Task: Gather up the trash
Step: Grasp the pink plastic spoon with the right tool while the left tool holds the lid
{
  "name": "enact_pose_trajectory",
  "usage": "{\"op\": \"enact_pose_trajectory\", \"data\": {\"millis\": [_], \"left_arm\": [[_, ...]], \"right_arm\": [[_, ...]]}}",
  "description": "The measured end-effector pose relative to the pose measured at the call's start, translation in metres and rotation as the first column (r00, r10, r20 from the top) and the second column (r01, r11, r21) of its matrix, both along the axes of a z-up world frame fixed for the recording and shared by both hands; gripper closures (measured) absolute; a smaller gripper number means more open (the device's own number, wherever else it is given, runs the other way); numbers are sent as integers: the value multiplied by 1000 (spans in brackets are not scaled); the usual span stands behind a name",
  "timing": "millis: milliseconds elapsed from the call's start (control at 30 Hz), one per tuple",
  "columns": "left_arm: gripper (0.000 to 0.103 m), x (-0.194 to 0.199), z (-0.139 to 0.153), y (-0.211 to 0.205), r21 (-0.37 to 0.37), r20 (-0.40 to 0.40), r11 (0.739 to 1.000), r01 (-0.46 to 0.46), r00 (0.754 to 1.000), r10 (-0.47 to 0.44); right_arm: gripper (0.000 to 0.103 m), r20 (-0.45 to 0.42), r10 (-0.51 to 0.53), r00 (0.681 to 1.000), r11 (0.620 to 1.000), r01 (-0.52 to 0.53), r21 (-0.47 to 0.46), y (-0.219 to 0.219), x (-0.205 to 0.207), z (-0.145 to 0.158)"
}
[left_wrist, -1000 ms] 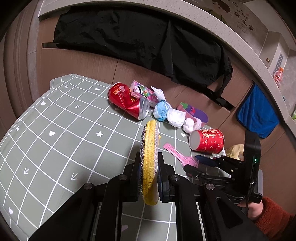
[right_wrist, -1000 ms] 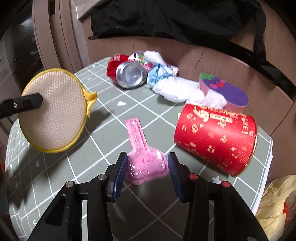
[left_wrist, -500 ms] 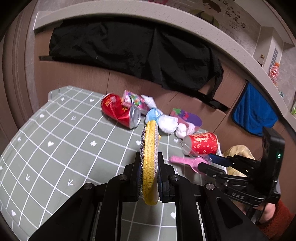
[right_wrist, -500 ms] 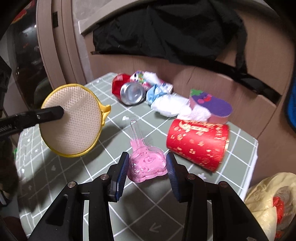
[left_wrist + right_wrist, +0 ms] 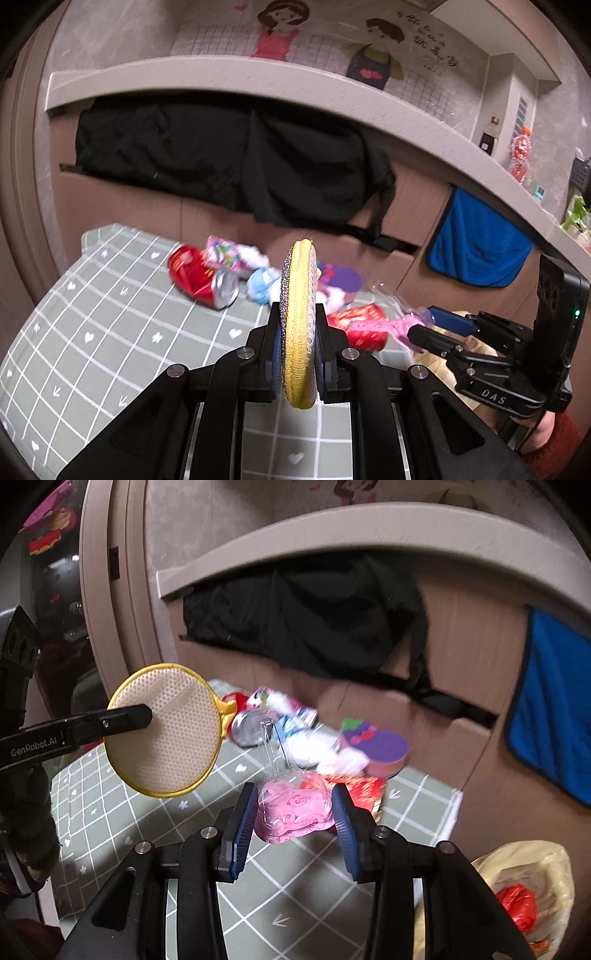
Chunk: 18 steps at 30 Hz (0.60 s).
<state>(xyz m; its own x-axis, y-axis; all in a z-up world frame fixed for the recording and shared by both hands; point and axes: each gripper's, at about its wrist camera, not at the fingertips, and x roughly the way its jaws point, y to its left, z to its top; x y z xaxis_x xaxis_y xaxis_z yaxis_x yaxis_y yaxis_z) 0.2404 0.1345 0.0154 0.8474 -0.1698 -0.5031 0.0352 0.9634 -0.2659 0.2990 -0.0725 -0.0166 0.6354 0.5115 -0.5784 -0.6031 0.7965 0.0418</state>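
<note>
**Two grippers loaded, both held above the table**

Two items are in my grip. My left gripper (image 5: 298, 356) is pinched on a round yellow-rimmed mesh scrubbing pad (image 5: 298, 325), held on edge between the pads so I see only its rim; in the right wrist view its flat beige face (image 5: 162, 729) shows, lifted clear of the tabletop. My right gripper (image 5: 293, 812) clamps a pink heart-shaped clear plastic container (image 5: 291, 805) at its wide end, the thin transparent neck pointing away from me and upward. It also hangs in the air, off the surface.

Below both is the grey-green table with a white grid and heart pattern (image 5: 110, 332). The stretch nearest my left gripper is bare. The table's right edge (image 5: 456, 805) drops off near a yellowish plastic bag with something red inside (image 5: 524, 893).

Farther on lies the rest of the trash, blurred: a red cylindrical tube with gold print (image 5: 360, 325) on its side, a dented red drink can (image 5: 201, 284), a colourful crumpled wrapper (image 5: 225, 254), blue-and-white wadded tissue (image 5: 260, 286) and a pink sponge with a purple top (image 5: 373, 747), all bunched along the far edge against the brown panel wall (image 5: 140, 206).

My right hand (image 5: 546, 432), in an orange-red sleeve, holds its gripper level, pointing left across my left view.
</note>
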Motion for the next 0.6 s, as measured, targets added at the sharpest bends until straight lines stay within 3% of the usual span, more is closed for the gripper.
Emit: {"op": "enact_pose_trajectory", "data": {"millis": [300,500,600], "left_arm": [[88,16,63,-63,14,175,996,93,980,-94],[88,36,87,-124,2,250,982,187,951,-182],[88,47,88,-157,-1,252,972,235,940,-228]], "right_arm": [[65,150,-121,981,992,112,65,-69,-9,68],[65,281,-238,930,971,227,71,-134,-26,111],[65,298,-289,910,957,282,69,-163,-30,120]]}}
